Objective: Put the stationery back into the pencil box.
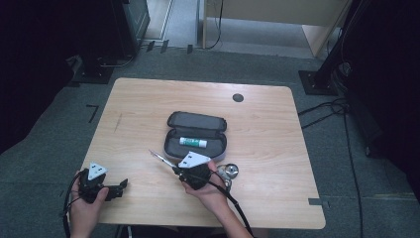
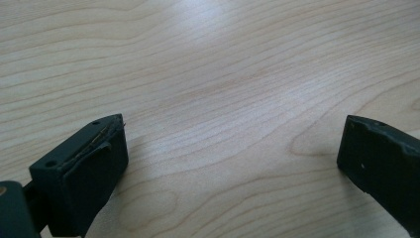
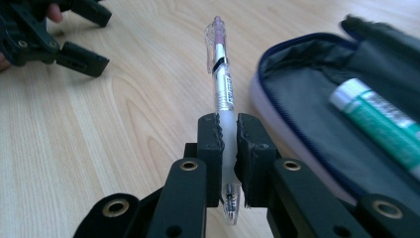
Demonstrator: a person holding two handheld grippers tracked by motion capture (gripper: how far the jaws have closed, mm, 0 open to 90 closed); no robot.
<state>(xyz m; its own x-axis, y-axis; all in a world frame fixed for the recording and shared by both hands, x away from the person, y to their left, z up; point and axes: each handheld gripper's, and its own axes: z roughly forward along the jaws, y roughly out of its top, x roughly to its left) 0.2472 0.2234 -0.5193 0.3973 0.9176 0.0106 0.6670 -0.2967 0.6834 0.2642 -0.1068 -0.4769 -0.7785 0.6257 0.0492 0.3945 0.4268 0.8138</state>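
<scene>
Clamped between the right hand-held gripper jaws, a clear plastic pen is held beside the open grey zipped pencil case, presumably for stowing; the left hand-held gripper is spread, idle.

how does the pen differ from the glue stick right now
The pen is clamped between the right gripper jaws, outside the pencil case; the glue stick lies loose inside the open case. The pen is slim and clear; the glue stick is thicker, green and white. Both are elongated.
</scene>
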